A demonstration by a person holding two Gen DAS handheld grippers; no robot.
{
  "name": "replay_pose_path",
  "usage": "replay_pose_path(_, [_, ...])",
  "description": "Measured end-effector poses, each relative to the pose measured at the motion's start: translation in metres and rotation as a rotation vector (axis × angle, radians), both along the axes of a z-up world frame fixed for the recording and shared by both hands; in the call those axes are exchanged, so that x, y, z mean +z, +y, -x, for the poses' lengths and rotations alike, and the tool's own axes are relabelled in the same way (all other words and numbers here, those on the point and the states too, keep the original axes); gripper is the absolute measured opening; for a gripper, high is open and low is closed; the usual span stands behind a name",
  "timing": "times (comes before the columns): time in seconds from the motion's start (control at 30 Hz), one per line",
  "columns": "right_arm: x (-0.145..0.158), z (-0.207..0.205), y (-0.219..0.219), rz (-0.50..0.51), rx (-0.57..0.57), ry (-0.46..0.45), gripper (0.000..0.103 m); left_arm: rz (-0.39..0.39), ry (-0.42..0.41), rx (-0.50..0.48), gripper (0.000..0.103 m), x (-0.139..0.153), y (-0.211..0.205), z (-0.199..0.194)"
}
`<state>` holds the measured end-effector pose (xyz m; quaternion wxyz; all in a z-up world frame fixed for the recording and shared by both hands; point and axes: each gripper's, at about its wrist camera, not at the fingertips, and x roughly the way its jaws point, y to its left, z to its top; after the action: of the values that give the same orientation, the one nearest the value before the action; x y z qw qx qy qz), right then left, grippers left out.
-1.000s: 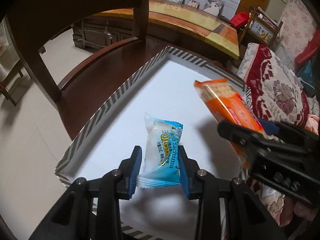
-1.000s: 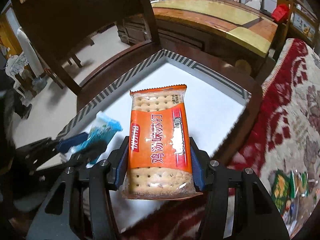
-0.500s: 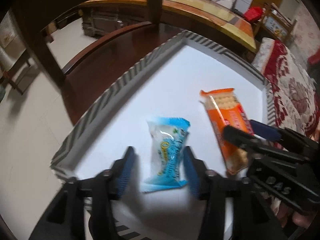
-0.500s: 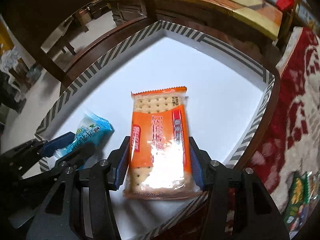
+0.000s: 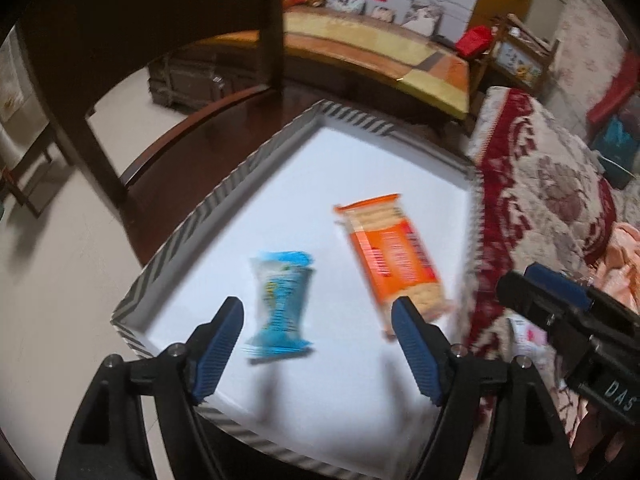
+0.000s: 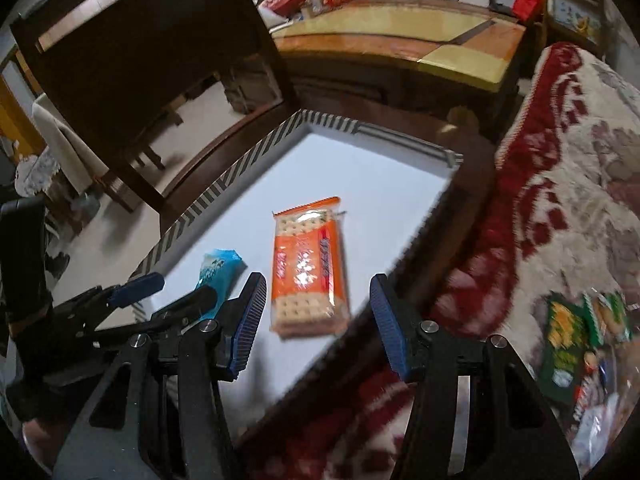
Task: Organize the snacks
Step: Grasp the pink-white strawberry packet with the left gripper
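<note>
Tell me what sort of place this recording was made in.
Most likely a living room in a home. A dark wooden chair stands over the striped-edged white tray, a long wooden bench with yellow cushions runs along the far wall, and a red floral blanket covers what looks like a sofa.

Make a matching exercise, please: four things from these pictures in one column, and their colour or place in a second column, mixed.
Things:
1. small crinkled snack packet
2. flat cracker packet
3. shallow striped-rim tray
4. pile of green snack bags

Descriptions:
a. on the red patterned blanket
b. orange
c. white inside, on the dark wooden chair
d. light blue

Pairs: 1-d, 2-b, 3-c, 4-a
</note>
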<state>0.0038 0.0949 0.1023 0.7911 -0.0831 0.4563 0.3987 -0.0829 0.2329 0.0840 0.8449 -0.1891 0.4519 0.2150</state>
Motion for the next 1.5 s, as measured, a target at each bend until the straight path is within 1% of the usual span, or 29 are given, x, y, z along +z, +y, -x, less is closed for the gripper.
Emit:
replay_pose_path(0.1, [0.006,0.003,-0.025,-0.008,-0.034,-0.016,0.054,-0.006,-0.021,-0.042,0.082,0.01,-0.018,-0.004])
replay_pose_path(0.23, [0.014,0.005,-0.065,-0.018,-0.083,-0.032,0.054,-0.01,-0.031,-0.105,0.082,0.018,-0.043,-0.009])
replay_pose_path(0.33, [0.013,0.009,-0.095,-0.009,-0.122,-0.047,0.054,0.003,-0.034,-0.144,0.082,0.02,-0.061,-0.012])
replay_pose_path(0.4, [0.012,0.011,-0.12,0.005,-0.161,-0.061,0.059,0.006,-0.038,-0.171,0.082,0.023,-0.074,-0.014])
replay_pose_path(0.43, [0.01,0.013,-0.134,0.011,-0.183,-0.066,0.064,0.004,-0.039,-0.184,0.083,0.024,-0.079,-0.016])
replay_pose_path(0.57, [0.001,0.016,-0.182,0.026,-0.265,-0.055,0.065,0.013,-0.026,-0.243,0.083,0.022,-0.105,-0.023])
replay_pose_path(0.67, [-0.013,0.014,-0.216,0.044,-0.331,-0.029,0.065,0.025,-0.017,-0.281,0.084,0.02,-0.123,-0.029])
replay_pose_path(0.8, [-0.027,0.011,-0.245,0.042,-0.382,0.009,0.065,0.045,0.017,-0.317,0.084,0.01,-0.142,-0.04])
replay_pose_path(0.9, [-0.034,0.011,-0.255,0.029,-0.394,0.029,0.065,0.076,0.035,-0.325,0.084,0.002,-0.152,-0.049])
replay_pose_path(1.0, [-0.036,0.011,-0.255,0.025,-0.386,0.031,0.065,0.109,0.051,-0.331,0.084,-0.005,-0.16,-0.06])
replay_pose_path(1.17, [-0.031,0.012,-0.252,0.026,-0.372,0.001,0.065,0.146,0.085,-0.344,0.085,-0.024,-0.173,-0.079])
replay_pose_path(1.3, [-0.029,0.008,-0.258,0.013,-0.382,0.005,0.065,0.178,0.128,-0.343,0.085,-0.042,-0.179,-0.094])
replay_pose_path(1.43, [-0.028,0.005,-0.263,0.011,-0.395,0.008,0.065,0.176,0.134,-0.336,0.085,-0.05,-0.18,-0.102])
replay_pose_path(1.5, [-0.029,0.002,-0.265,0.009,-0.4,0.014,0.065,0.192,0.142,-0.332,0.085,-0.056,-0.179,-0.107])
